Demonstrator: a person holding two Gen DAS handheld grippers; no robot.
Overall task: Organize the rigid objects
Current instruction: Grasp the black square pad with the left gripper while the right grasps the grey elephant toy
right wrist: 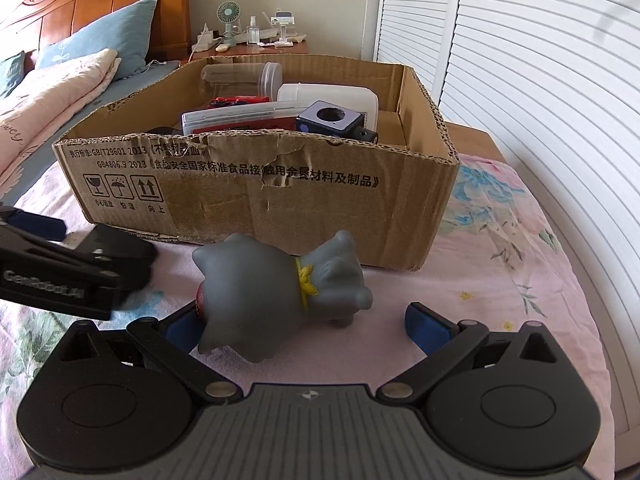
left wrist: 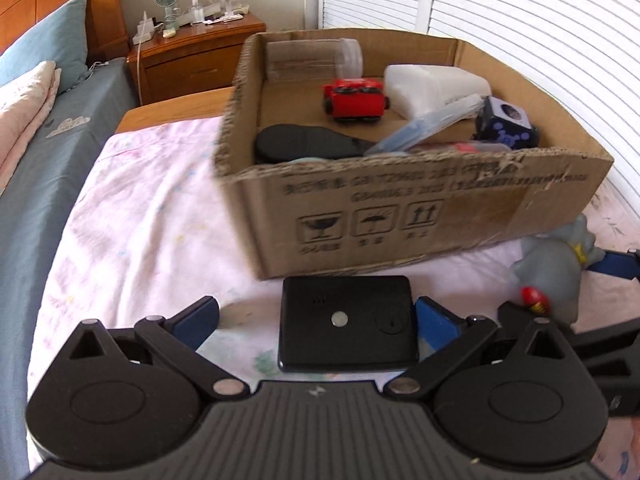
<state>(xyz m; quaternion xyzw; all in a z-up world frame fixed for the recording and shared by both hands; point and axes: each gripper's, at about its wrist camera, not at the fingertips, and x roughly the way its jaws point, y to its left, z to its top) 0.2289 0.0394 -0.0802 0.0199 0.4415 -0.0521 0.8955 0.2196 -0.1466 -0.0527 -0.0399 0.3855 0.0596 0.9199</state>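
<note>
A flat black device (left wrist: 346,324) lies on the pink sheet in front of the cardboard box (left wrist: 400,216). My left gripper (left wrist: 316,314) is open around it: the right pad (left wrist: 434,320) sits at its edge, the left pad (left wrist: 196,318) stands apart. A grey rubber toy animal (right wrist: 276,292) with a yellow collar lies on its side between the fingers of my right gripper (right wrist: 304,326), which is open. The toy (left wrist: 556,268) also shows at the right of the left wrist view. In the right wrist view, the left gripper (right wrist: 60,276) sits low at the left.
The box (right wrist: 256,196) holds a clear jar (left wrist: 316,58), a red toy car (left wrist: 356,98), a white container (left wrist: 432,84), a blue cube (left wrist: 508,124), a black sole (left wrist: 308,144) and a clear case (right wrist: 240,118). Pillows lie on the left, a nightstand (left wrist: 196,52) behind, louvred doors to the right.
</note>
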